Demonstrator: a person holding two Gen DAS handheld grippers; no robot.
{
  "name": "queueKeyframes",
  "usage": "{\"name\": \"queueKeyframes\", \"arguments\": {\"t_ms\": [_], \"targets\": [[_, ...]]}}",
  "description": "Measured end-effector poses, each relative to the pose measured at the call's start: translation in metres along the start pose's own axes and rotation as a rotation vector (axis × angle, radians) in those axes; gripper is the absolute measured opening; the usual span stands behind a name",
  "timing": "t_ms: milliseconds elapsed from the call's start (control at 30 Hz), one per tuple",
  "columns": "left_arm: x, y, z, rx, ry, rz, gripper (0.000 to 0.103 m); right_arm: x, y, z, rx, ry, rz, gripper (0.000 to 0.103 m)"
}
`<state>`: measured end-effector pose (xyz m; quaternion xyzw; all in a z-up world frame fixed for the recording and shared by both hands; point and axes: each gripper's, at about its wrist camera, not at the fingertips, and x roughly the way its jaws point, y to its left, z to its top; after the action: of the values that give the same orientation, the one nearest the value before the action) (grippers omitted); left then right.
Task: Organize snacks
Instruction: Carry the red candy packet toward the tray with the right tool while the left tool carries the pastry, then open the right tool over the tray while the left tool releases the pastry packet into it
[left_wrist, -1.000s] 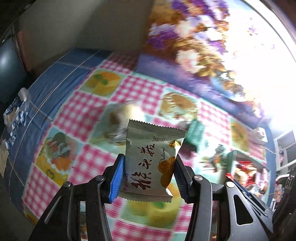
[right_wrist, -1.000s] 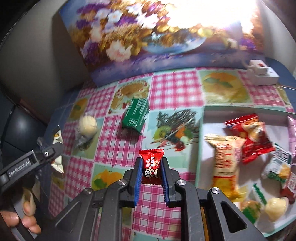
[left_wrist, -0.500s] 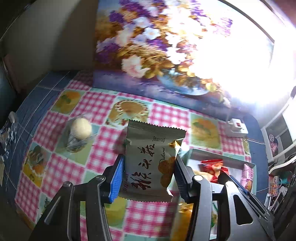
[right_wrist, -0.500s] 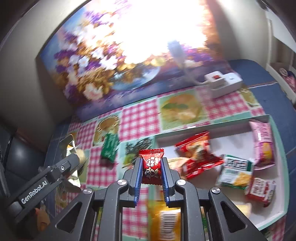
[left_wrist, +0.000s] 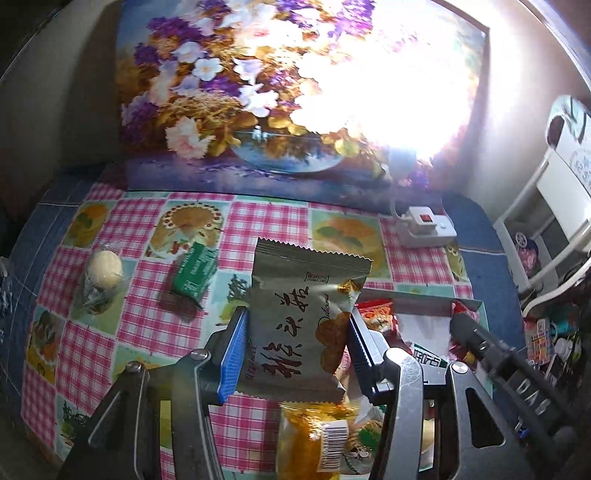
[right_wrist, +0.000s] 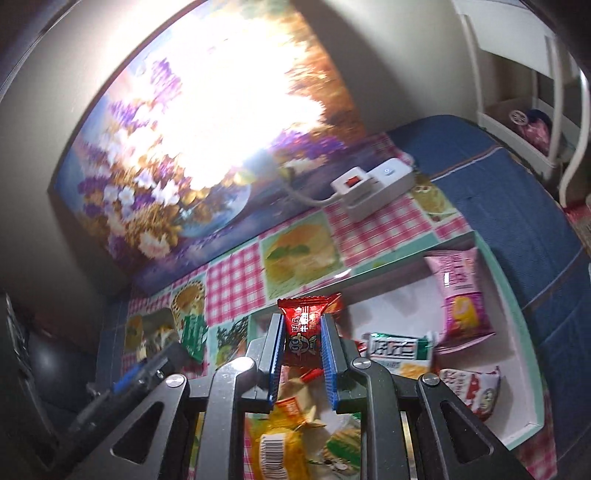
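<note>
Left gripper (left_wrist: 295, 354): blue-padded jaws pinching a grey-green snack packet (left_wrist: 301, 328) by its two side edges; the packet stands upright between the pads, dark characters and a picture of round biscuits on its face, crimped top edge above the fingertips.

Right gripper (right_wrist: 303, 354): jaws pressed together on a small red candy wrapper (right_wrist: 303, 328), upright, its crimped top rising just above the fingertips.

Directly below the left jaws: a yellow packet with a barcode label (left_wrist: 317, 439), lying in the tray (right_wrist: 517, 295). The same packet shows beneath the right jaws.

Tray: shallow, white inside with a mint-green rim, under and to the right of both grippers. Contents beyond the right gripper: a white-and-green packet (right_wrist: 399, 350) just right of the fingertips, a pink packet (right_wrist: 461, 295) farther right near the far rim, a white-and-red packet (right_wrist: 472, 387) at the near right.

Left of the left gripper, on the checked pink tablecloth (left_wrist: 155, 321): a green packet (left_wrist: 194, 271) near, then a clear-wrapped pale round snack (left_wrist: 101, 275) farther left, the two well apart.

Beyond both grippers: a white power strip with a red switch (left_wrist: 424, 227) on the cloth, and behind it a floral painting (left_wrist: 221, 92) leaning at the wall, partly washed out by glare.
</note>
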<state>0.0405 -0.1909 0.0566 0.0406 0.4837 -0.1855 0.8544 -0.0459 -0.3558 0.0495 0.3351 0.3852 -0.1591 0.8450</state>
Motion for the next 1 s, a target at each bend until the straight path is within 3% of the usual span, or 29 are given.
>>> {"name": "queueKeyframes", "arguments": {"t_ms": [633, 1000], "targets": [[0.018, -0.037, -0.02, 0.081, 0.068, -0.043, 0.053, -0.001, -0.08, 0.009, 0.161, 0.009, -0.084, 0.021], [0.043, -0.073, -0.037, 0.179, 0.141, -0.067, 0.053, 0.023, -0.089, 0.007, 0.157, 0.068, -0.118, 0.021]]}}
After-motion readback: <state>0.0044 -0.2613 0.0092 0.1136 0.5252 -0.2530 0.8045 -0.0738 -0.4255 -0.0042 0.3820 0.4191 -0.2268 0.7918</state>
